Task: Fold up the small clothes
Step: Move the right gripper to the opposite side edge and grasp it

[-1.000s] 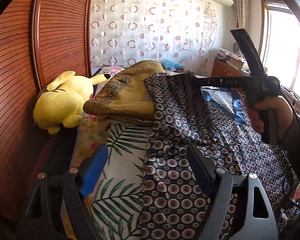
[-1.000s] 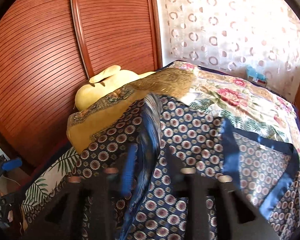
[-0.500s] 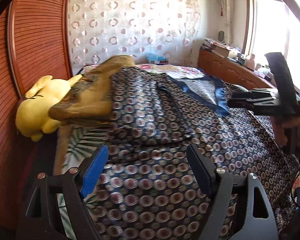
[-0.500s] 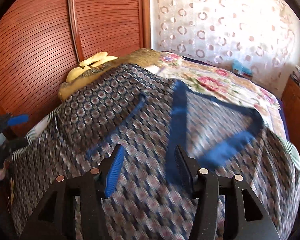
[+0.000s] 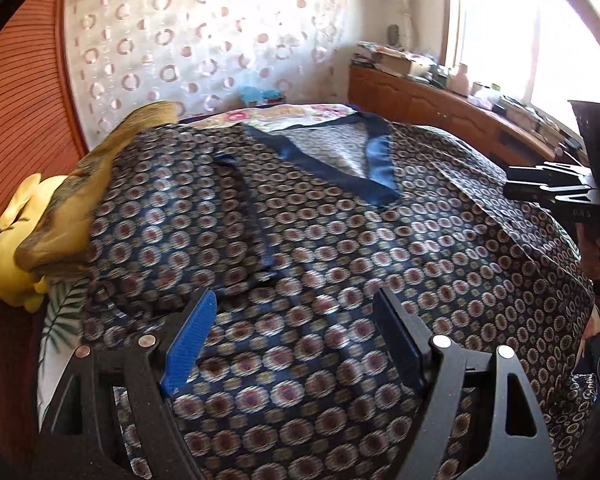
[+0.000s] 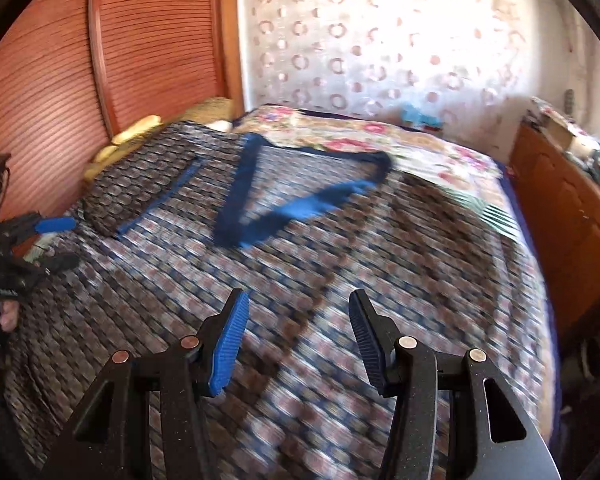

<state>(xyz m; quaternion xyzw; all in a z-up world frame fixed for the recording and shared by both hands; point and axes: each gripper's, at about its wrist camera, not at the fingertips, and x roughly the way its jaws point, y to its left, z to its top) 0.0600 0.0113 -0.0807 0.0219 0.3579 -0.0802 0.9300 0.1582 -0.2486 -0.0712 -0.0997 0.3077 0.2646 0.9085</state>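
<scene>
Garment (image 5: pixel 340 240): a dark navy top printed with rows of small round medallions, shiny and satin-like, lying spread flat over the bed and covering most of it. Solid blue band trims a V neckline (image 5: pixel 374 160), ahead of and above both claws in their views. One sleeve (image 6: pixel 140 188), edged in the same blue, lies folded inward across the body, ahead-left of the right claw. Cloth looks smooth, with shallow wrinkles; the right wrist view is motion-blurred, so fine detail is not readable there.

Left claw (image 5: pixel 296 344): jaws wide, nothing between them, one blue ribbed pad and one dark pad. It hovers over the near part of the garment; contact with the cloth cannot be told.

Right claw (image 6: pixel 296 340): jaws parted at a middling width, empty, over the near hem region. In the left wrist view it shows at the far right edge, held by a hand (image 5: pixel 596 256).

Surroundings: a mustard-gold patterned cloth (image 5: pixel 68 216) lies to the left of the left claw, overlapping the garment's left edge. Beyond it a yellow plush toy (image 5: pixel 12 272) sits against the reddish ribbed wooden panel (image 6: pixel 148 40). Floral and leaf-print bedspread (image 6: pixel 440 152) shows past the neckline. Sheer curtain with ring pattern (image 5: pixel 204 40) hangs behind the bed. A wooden cabinet (image 5: pixel 440 108) with clutter on top runs along the right, under the window.
</scene>
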